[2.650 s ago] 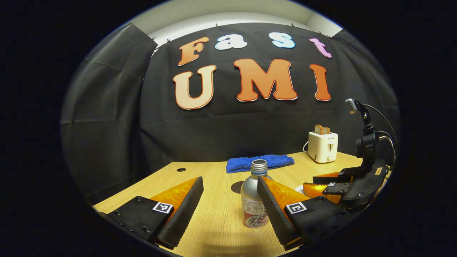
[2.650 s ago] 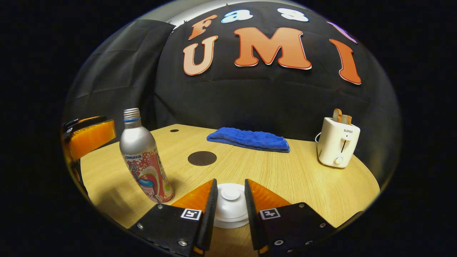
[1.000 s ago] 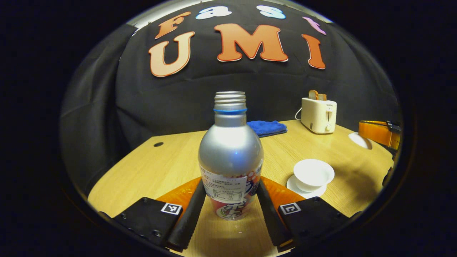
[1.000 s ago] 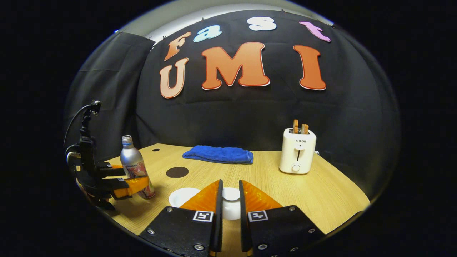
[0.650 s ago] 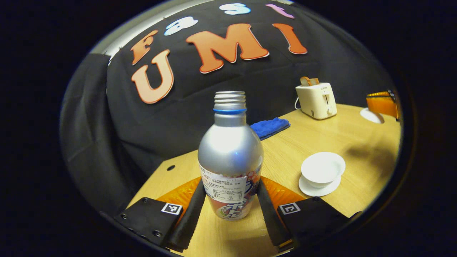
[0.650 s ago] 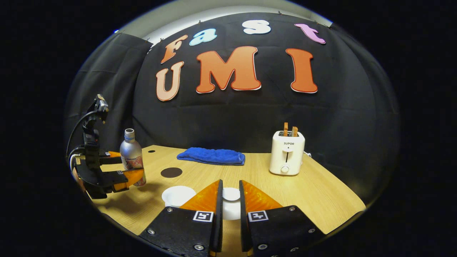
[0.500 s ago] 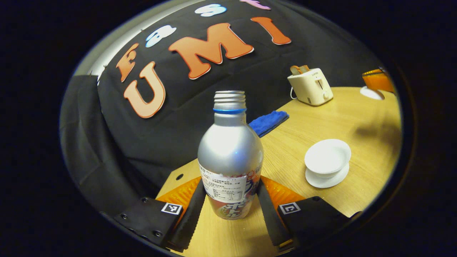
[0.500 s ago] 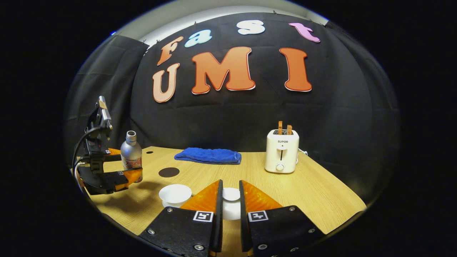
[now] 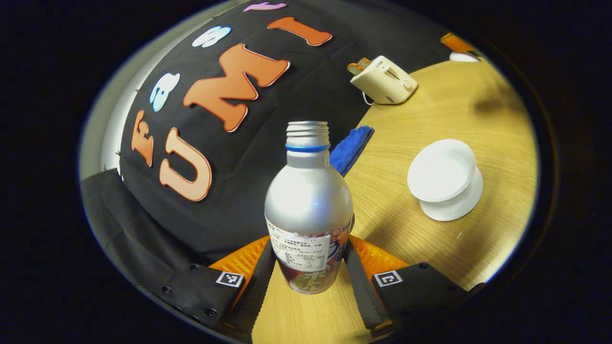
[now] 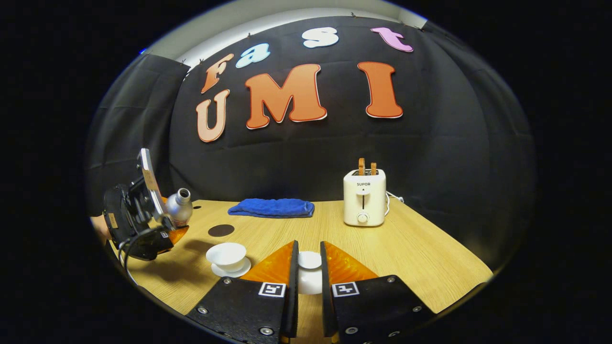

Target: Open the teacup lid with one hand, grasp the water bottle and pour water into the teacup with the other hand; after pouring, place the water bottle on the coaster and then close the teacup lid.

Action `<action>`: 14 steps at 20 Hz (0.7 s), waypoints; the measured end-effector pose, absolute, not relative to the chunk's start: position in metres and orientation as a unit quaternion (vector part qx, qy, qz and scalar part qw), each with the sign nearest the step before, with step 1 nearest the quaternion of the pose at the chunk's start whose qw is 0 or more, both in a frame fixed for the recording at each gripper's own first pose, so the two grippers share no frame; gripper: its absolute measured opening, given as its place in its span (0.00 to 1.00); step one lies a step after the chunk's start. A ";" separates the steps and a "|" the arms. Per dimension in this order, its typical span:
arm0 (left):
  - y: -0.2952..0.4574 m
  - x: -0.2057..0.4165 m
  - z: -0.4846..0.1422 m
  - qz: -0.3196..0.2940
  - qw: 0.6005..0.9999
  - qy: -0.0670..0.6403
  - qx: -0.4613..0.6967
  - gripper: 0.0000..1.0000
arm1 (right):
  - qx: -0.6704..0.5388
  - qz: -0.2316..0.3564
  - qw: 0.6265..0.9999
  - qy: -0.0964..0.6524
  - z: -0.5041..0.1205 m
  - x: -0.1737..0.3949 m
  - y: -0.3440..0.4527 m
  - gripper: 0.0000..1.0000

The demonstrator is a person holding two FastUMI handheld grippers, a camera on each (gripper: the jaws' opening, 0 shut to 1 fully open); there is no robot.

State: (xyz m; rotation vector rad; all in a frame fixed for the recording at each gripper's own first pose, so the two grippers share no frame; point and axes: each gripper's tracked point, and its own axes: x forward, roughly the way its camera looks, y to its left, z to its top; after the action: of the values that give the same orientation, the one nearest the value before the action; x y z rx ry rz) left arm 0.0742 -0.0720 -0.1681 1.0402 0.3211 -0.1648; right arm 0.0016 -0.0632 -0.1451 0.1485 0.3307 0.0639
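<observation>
Tipped further than half a second ago, our water bottle (image 9: 308, 205) now leans toward the open teacup (image 9: 442, 172) on its saucer, well above the worktop (image 9: 454, 114). Our left gripper (image 9: 308, 272) clamps its jaws on the bottle's labelled body. Our right gripper (image 10: 308, 277) pinches the teacup lid (image 10: 310, 272). We read "SUPOR" on the toaster (image 10: 364, 197).

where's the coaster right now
In the right gripper view the dark round coaster lies flat on the table's left side, just behind the open teacup and in front of the blue towel.
</observation>
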 end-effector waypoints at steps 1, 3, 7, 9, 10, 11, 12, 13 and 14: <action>-0.077 0.075 -0.171 -0.080 0.842 0.147 0.512 0.83 | 0.071 0.030 0.984 0.164 -0.145 0.001 -0.066 0.21; -0.082 0.076 -0.175 -0.086 0.825 0.143 0.539 0.83 | 0.067 0.028 0.984 0.163 -0.145 -0.001 -0.070 0.21; -0.087 0.074 -0.178 -0.098 0.800 0.139 0.575 0.83 | 0.065 0.024 0.984 0.166 -0.146 -0.007 -0.078 0.21; -0.086 0.077 -0.179 -0.102 0.783 0.133 0.599 0.83 | 0.063 0.023 0.984 0.165 -0.145 -0.007 -0.081 0.21; -0.085 0.078 -0.180 -0.103 0.773 0.131 0.612 0.83 | 0.063 0.021 0.984 0.165 -0.144 -0.008 -0.084 0.21; -0.085 0.074 -0.179 -0.104 0.764 0.129 0.624 0.83 | 0.065 0.020 0.984 0.164 -0.144 -0.009 -0.084 0.21; -0.082 0.075 -0.179 -0.104 0.754 0.126 0.636 0.83 | 0.068 0.021 0.984 0.162 -0.143 -0.010 -0.085 0.21; -0.079 0.074 -0.179 -0.104 0.744 0.122 0.648 0.83 | 0.070 0.023 0.984 0.162 -0.143 -0.010 -0.084 0.21; -0.078 0.075 -0.179 -0.105 0.736 0.118 0.659 0.83 | 0.071 0.023 0.984 0.163 -0.143 -0.011 -0.084 0.21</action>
State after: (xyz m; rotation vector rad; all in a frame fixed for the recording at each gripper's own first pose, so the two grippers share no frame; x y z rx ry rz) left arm 0.0748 -0.0781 -0.1792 1.4470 0.2599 -0.2303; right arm -0.0107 -0.0836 -0.1427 0.1424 0.3276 0.0463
